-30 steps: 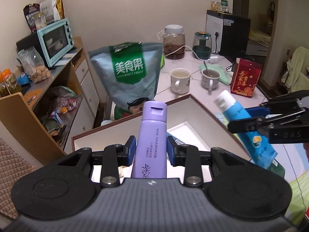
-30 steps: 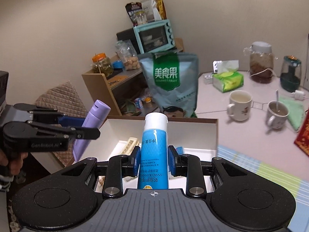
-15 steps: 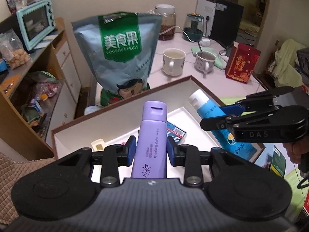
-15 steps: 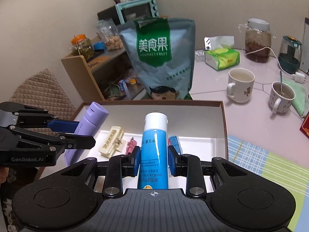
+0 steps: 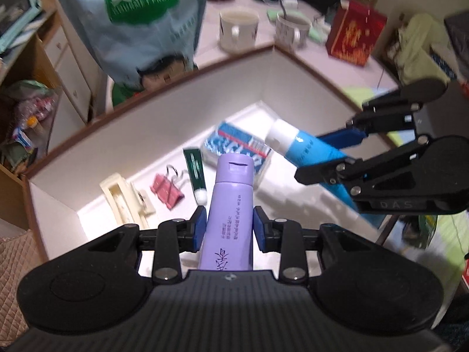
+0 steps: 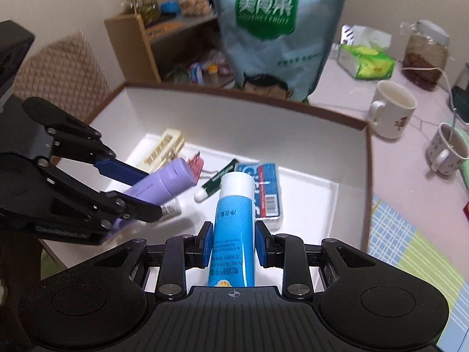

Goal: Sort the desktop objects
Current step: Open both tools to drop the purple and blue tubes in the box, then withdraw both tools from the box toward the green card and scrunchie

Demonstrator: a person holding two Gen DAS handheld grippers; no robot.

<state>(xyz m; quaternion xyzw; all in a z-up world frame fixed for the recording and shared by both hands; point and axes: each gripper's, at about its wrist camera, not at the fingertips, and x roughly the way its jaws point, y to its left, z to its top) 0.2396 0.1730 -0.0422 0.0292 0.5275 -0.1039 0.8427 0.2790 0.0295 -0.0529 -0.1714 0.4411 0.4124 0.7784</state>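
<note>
Tall grey-blue snack bag (image 6: 278, 35) behind, green label reading "美食果 GOURMET FRUIT". Below both tools, brown-rimmed white box (image 6: 263, 129). Left gripper (image 5: 228, 228) clamped on a purple tube (image 5: 230, 220) over the box; right gripper (image 6: 234, 243) pinching a blue tube (image 6: 233, 228), white cap forward.
</note>
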